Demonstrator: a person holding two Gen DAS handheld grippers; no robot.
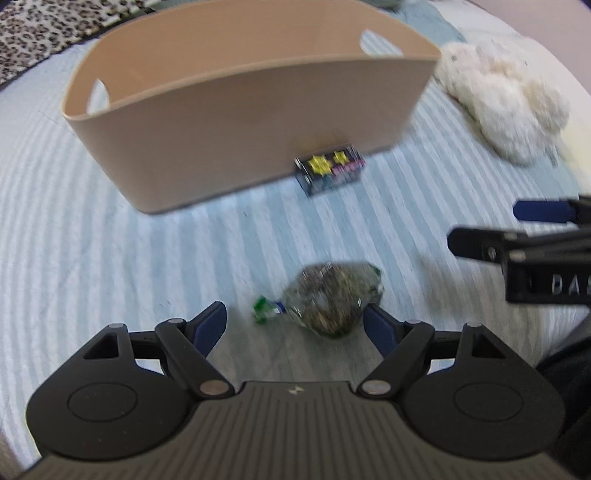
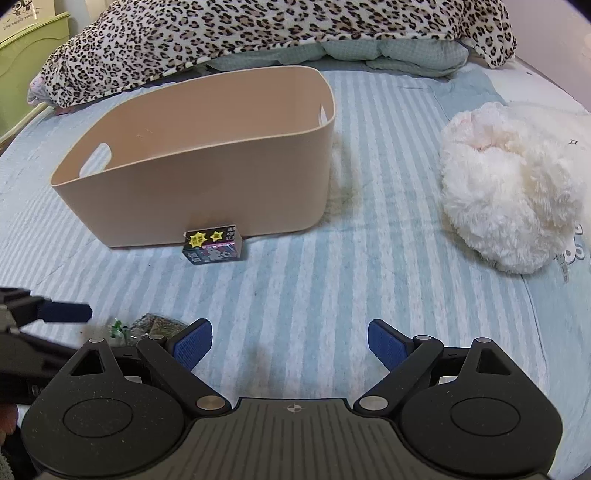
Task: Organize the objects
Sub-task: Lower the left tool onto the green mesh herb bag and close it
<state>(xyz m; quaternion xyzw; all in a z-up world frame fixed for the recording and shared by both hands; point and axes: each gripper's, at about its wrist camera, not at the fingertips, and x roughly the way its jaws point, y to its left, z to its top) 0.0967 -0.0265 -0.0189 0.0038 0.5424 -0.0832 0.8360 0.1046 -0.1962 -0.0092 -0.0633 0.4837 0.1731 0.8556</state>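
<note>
**Ana:** Beige plastic was what stood out: an oblong bin (image 2: pixel 207 177) with cut-out handles sat on a blue-and-white striped bedsheet (image 2: pixel 332 295). What lay around the bin?

**Ben:** A small dark box (image 2: pixel 213 245) with yellow stars lay touching the bin's near wall, its long axis running along that wall. A fluffy white plush (image 2: pixel 509 199) rested well to the right of the bin, apart from it. Behind the bin, a leopard-print blanket (image 2: pixel 258 33) was heaped along the far edge of the bed.

**Ana:** Where was the open room?

**Ben:** A broad band of bare sheet stretched in front of the bin, and another between the bin and the plush. The bin's top was open, and what showed of its inside held nothing.

**Ana:** And the clear bag?

**Ben:** A clear bag of dark dried bits (image 1: pixel 332 299) lay in front of the bin, well apart from it and nearer than the box. Its long axis ran roughly parallel to the bin's near wall, the green knotted end pointing left.

**Ana:** The grippers?

**Ben:** The left gripper (image 1: pixel 295 325) hung just before the bag, jaws spread wide and holding nothing; its right pad looked close beside the bag, though blur hid any contact. The right gripper (image 2: pixel 290 343) hovered over bare sheet, also in front of the bin, jaws parted and empty.
</note>
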